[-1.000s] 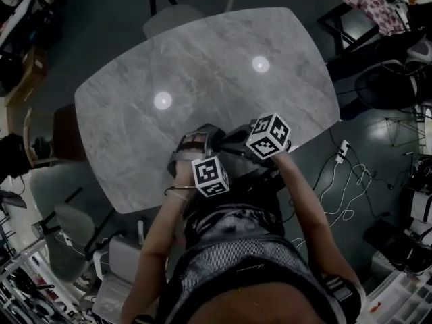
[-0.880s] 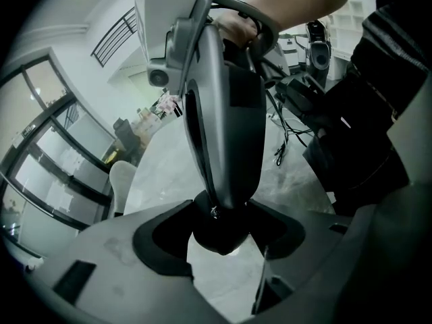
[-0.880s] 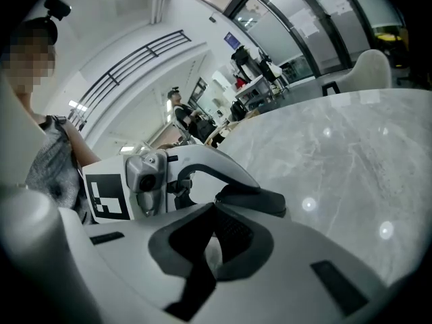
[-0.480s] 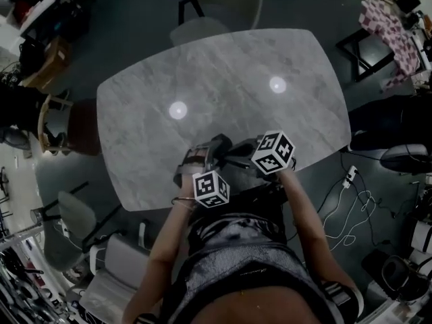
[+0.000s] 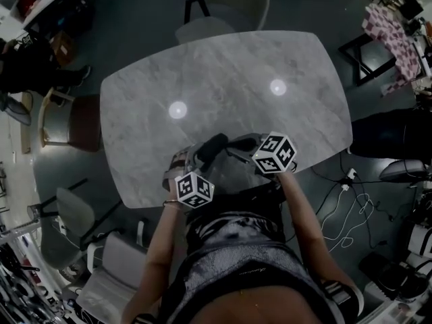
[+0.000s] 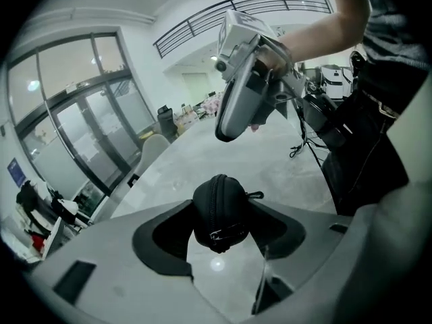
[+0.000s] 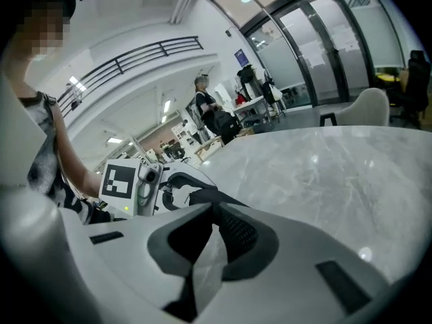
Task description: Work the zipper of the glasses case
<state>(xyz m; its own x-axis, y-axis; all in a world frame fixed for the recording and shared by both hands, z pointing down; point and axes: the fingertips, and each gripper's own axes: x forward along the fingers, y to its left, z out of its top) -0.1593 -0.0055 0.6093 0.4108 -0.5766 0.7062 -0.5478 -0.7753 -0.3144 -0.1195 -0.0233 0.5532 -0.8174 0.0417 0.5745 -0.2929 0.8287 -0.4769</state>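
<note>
The left hand-held gripper (image 6: 221, 227) is clamped on the black glasses case (image 6: 217, 201), held end-on between its pads over the bench (image 5: 229, 73), with the zipper pull (image 6: 223, 235) facing back. The right hand-held gripper (image 7: 212, 214), jaws together and empty, hangs above and beyond the case. A hard tug on the small pull could twist the rounded case out of the pads.

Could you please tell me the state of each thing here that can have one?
glasses case: zipper closed as far as visible.
left hand-held gripper: shut on the glasses case.
right hand-held gripper: shut, empty, apart from the case.
</note>
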